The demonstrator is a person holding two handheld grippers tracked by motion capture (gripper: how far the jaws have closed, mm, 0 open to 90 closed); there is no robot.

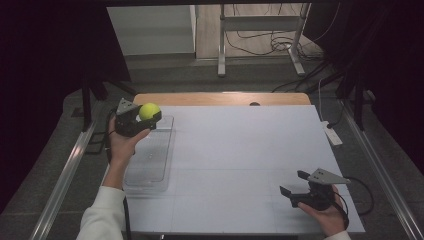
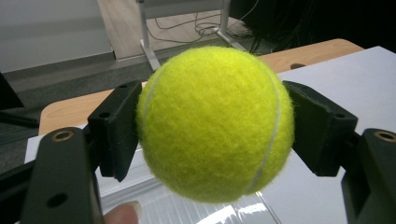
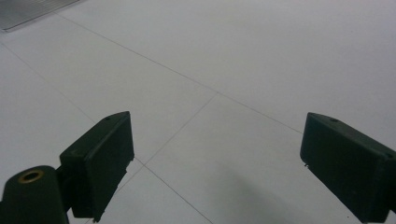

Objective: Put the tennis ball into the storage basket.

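Note:
A yellow tennis ball (image 1: pixel 149 110) (image 2: pixel 215 123) is held in the air above the far end of a clear plastic tray (image 1: pixel 150 165). My left gripper (image 1: pixel 141 117) (image 2: pixel 212 128) is shut on the ball, one black pad pressing each side. Over the white table's near right part, my right gripper (image 1: pixel 295 184) (image 3: pixel 215 163) is open, its jaws wide apart with nothing between them.
The white tabletop (image 1: pixel 240 160) spreads between the two hands, with a wooden strip (image 1: pixel 220 98) along its far edge. A white power strip (image 1: pixel 332 134) lies off the right edge. Beyond the table stand metal frame legs (image 1: pixel 221 45) and floor cables (image 1: pixel 280 42).

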